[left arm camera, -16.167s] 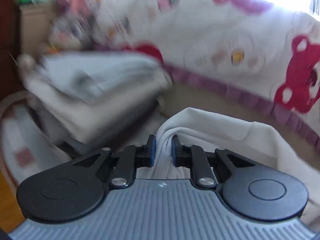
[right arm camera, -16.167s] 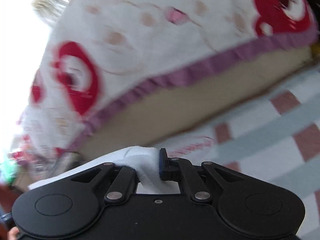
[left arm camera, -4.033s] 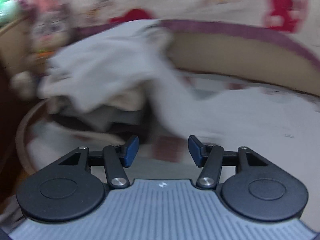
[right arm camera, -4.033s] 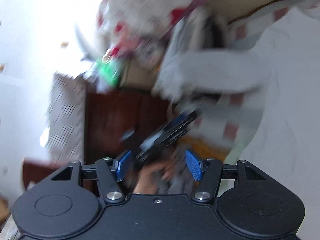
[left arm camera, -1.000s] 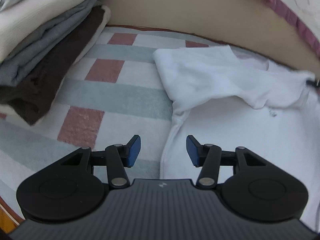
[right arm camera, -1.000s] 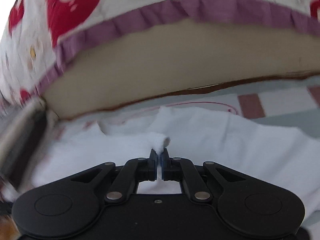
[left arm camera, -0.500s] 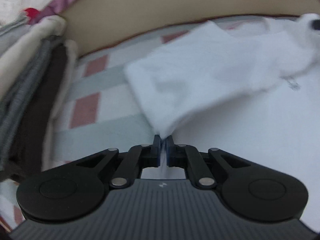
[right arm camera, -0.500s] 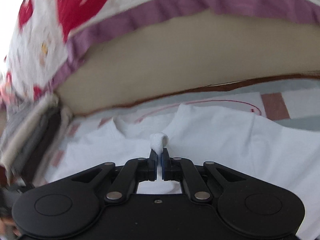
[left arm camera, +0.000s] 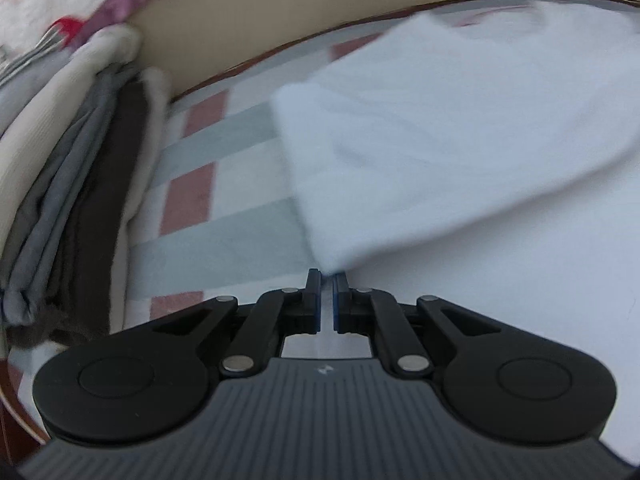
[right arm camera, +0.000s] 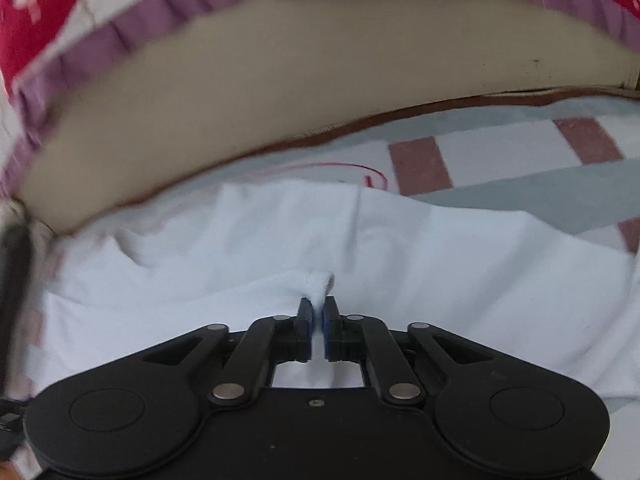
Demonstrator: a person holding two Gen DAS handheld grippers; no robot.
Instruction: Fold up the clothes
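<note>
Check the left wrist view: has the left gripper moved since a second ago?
Yes. The left gripper has shifted right, away from the folded pile, and now pinches the white garment with its jaws easing open.

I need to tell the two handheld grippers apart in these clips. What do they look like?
The left gripper has a grey ribbed body with a small pale logo; the right gripper has a plain black body with a small screw hole. Both have black linkage arms with silver pivot pins, two round black housings and blue pads on the fingers. No cables, hands or sleeves are clearly in view.
</note>
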